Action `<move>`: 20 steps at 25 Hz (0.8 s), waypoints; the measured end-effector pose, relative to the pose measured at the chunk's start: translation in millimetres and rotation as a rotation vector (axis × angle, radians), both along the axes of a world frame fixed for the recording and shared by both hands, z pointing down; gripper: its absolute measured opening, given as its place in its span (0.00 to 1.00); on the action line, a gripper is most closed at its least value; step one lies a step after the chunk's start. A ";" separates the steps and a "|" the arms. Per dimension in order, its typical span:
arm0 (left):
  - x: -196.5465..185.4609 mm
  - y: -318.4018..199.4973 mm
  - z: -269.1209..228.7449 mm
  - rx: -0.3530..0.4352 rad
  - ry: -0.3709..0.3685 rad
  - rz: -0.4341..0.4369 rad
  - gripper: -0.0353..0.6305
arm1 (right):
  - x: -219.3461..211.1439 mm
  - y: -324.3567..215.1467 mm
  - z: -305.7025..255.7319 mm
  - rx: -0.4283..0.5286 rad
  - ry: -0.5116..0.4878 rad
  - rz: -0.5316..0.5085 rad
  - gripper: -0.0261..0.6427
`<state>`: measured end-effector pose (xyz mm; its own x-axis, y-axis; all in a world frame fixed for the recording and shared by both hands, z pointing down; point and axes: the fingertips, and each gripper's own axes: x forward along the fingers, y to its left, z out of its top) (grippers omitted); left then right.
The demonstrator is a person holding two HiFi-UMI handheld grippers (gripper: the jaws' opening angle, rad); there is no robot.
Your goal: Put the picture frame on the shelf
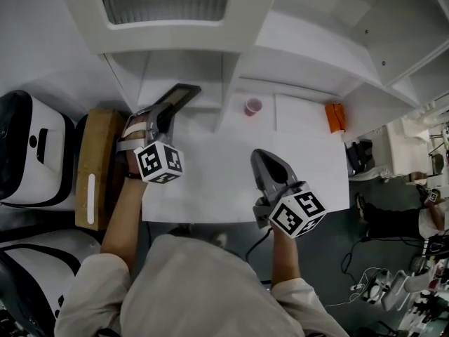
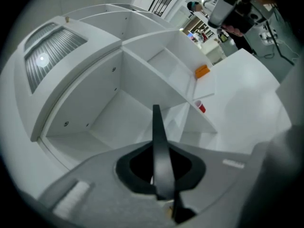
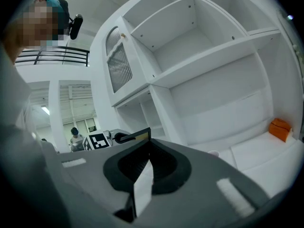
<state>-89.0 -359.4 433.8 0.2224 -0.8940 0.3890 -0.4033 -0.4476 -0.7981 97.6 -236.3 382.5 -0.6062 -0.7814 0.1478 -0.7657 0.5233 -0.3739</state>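
- From the head we looked steeply down over the table (image 1: 210,181) toward the shelf unit (image 1: 309,41);
- both gripper views faced that unit from close behind their jaws;
- all three shared the orange block (image 1: 334,116).

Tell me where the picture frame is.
Head view, left side: the picture frame is clamped in the left gripper, at the opening of the lower-left shelf compartment.

- The picture frame (image 1: 179,97) is thin, flat and dark. The left gripper (image 1: 158,116) has its jaws pinched on the near end, holding it tilted above the desk.
- Its far end reaches the mouth of the lower left bay of the shelf (image 1: 309,48).
- The shelf is white, with open compartments.
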 end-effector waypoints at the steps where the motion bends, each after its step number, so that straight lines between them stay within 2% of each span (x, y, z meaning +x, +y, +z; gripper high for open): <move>1: -0.3 -1.9 2.3 0.000 -0.013 0.001 0.09 | -0.2 -0.3 0.8 -0.004 0.001 0.001 0.05; 6: 0.2 -10.3 12.1 0.011 -0.065 0.007 0.10 | -1.2 -2.5 5.9 -0.012 0.010 0.000 0.05; 13: 5.8 -21.1 20.8 -0.002 -0.087 0.021 0.14 | 0.3 -3.3 12.3 -0.031 0.014 0.009 0.05; 20: 14.3 -25.0 41.8 -0.047 -0.109 0.051 0.25 | 1.9 -1.8 19.4 -0.047 0.027 0.016 0.05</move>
<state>-74.8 -384.5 475.6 0.2214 -0.8626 0.4548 -0.2914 -0.5036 -0.8133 99.5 -238.1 401.9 -0.5889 -0.7829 0.2007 -0.7841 0.4932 -0.3767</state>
